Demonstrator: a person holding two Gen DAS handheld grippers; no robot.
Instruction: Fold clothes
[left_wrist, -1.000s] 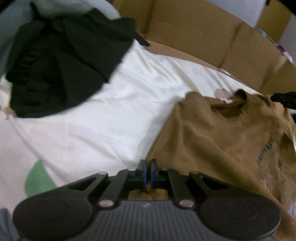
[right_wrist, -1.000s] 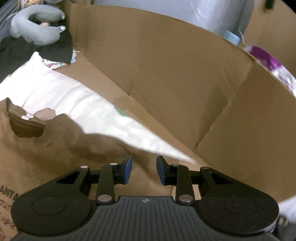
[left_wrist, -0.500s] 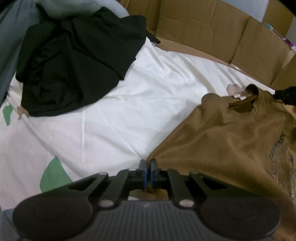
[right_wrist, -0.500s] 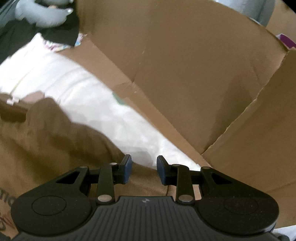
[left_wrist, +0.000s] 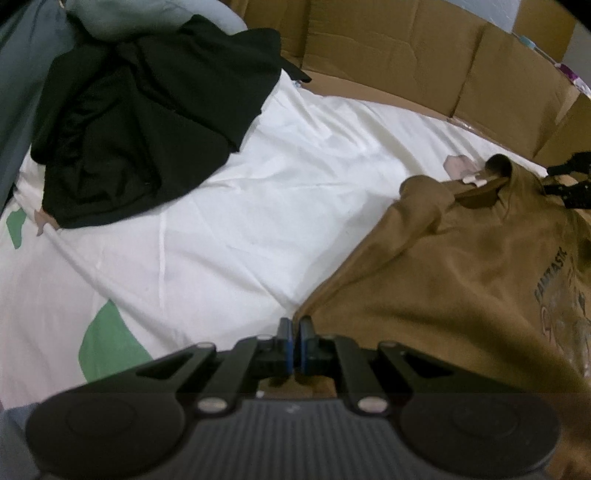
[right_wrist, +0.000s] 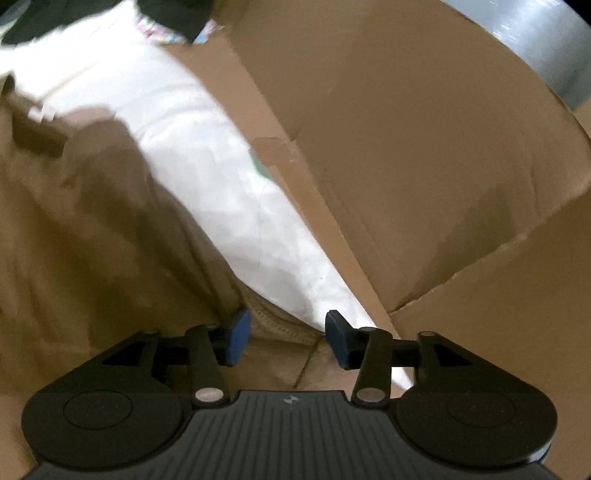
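Note:
A brown printed T-shirt (left_wrist: 461, 266) lies spread on a white bed sheet (left_wrist: 240, 206), its collar toward the far side. My left gripper (left_wrist: 295, 341) is shut on the shirt's left sleeve edge, low in the left wrist view. My right gripper (right_wrist: 288, 338) is open over the shirt's (right_wrist: 92, 229) ribbed hem edge, which lies between the blue pads (right_wrist: 238, 328). The right gripper also shows at the far right edge of the left wrist view (left_wrist: 570, 181).
A pile of black clothes (left_wrist: 140, 122) lies on the sheet at the far left. Cardboard walls (left_wrist: 424, 55) stand along the far side of the bed and fill the right wrist view (right_wrist: 406, 147). The sheet has green patches (left_wrist: 107, 347).
My right gripper has opened wider and moved along the shirt's right edge. My left gripper stays shut on the sleeve and has drawn back slightly, showing more sheet.

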